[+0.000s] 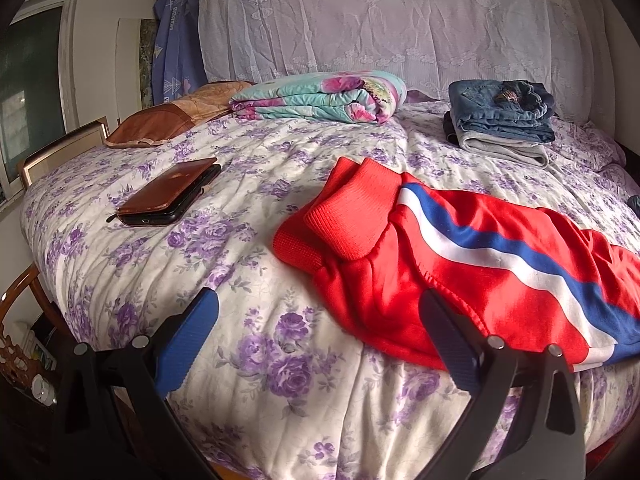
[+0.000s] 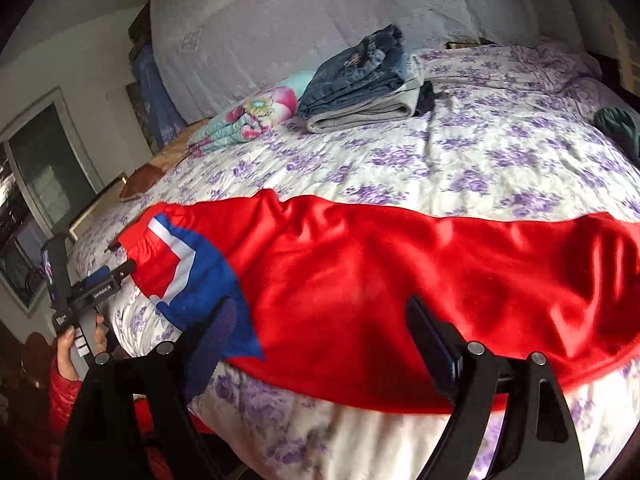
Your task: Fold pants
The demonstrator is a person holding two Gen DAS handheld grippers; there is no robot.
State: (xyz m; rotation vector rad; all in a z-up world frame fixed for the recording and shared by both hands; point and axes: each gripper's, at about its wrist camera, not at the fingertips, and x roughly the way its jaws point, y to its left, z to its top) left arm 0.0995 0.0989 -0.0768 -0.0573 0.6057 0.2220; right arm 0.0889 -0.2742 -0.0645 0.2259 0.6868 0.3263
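Hovering with wide, empty jaws, right gripper (image 2: pixel 320 344) just over red pants (image 2: pixel 400 280) laid along near bed (image 2: pixel 480 160) edge. Left gripper (image 1: pixel 320 340) likewise spread, holding nothing, beside the cuffs. Best pinching both layers squarely before folding across

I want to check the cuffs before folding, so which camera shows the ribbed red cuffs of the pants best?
The left wrist view: the ribbed cuffs lie in plain sight at the near end of the red pants. The right wrist view shows mainly the pants' broad body; no cuffs are visible there.
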